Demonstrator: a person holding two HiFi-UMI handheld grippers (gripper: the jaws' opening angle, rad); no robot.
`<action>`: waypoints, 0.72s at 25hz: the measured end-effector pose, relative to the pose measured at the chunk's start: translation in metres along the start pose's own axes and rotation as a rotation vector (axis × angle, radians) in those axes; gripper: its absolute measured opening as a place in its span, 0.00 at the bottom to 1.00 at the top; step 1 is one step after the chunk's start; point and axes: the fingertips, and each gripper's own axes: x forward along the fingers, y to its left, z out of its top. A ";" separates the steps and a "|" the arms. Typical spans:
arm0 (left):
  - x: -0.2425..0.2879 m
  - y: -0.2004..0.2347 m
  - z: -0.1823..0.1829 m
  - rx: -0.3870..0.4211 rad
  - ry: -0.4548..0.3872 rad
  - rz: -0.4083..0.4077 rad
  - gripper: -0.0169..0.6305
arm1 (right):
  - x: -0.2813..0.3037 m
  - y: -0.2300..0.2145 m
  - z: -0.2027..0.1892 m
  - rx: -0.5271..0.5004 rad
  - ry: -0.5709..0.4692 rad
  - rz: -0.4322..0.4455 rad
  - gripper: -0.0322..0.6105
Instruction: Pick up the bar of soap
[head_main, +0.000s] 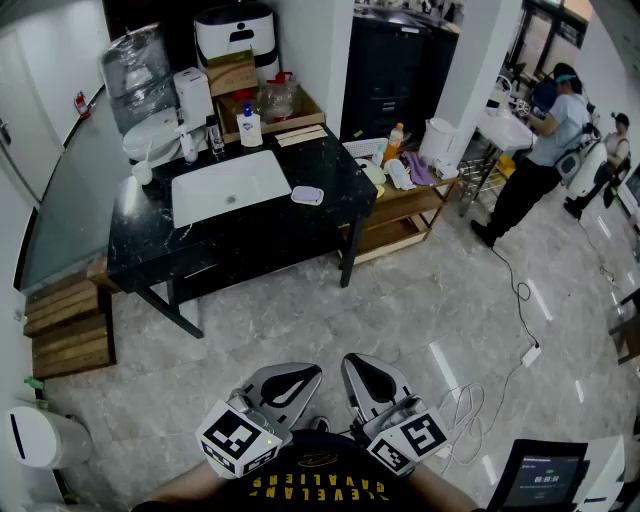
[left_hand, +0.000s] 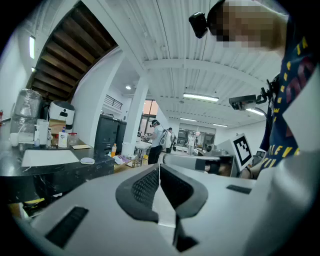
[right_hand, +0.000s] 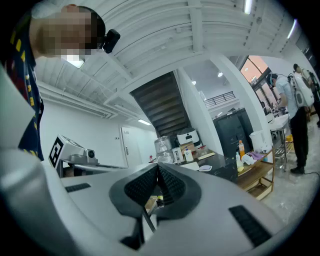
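Looking down through the head view, I have both tools held low against the person's body, side by side and well apart from the work. My left tool (head_main: 296, 374) is clenched, its two dark pads pressed together along one line with nothing between them. My right tool (head_main: 362, 368) is clenched the same way, jaws meeting at the tips and empty. The marker cubes on both sit just above the black shirt at the bottom edge.

Across a stretch of pale tiled floor (head_main: 400, 320) stands the black marble surface (head_main: 250, 238). The bar of soap (head_main: 307, 195) lies flat on it, a pale lavender oval just to the right of the white sink basin (head_main: 228, 187) and near the surface's right-hand end. Nothing touches it. Both tool views catch it as a small pale shape on the dark top, far beyond the jaws.

Behind the basin a pump bottle (head_main: 249, 128) stands upright, with a wooden tray (head_main: 300, 110) beside it. A low wooden shelf (head_main: 405, 215) to the right of the surface holds bottles and cloths. A white cable (head_main: 518, 300) trails over the floor on the right, and two people (head_main: 548, 140) stand far off at the upper right.
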 end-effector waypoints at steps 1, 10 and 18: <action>0.000 0.000 0.001 0.005 0.000 -0.003 0.05 | -0.001 0.001 -0.002 0.000 0.001 -0.001 0.08; -0.003 0.000 -0.003 0.008 -0.002 0.002 0.05 | -0.005 0.002 -0.007 0.010 -0.010 -0.001 0.08; -0.004 0.008 -0.013 -0.004 0.050 0.036 0.05 | 0.005 -0.006 -0.016 0.118 -0.020 0.007 0.08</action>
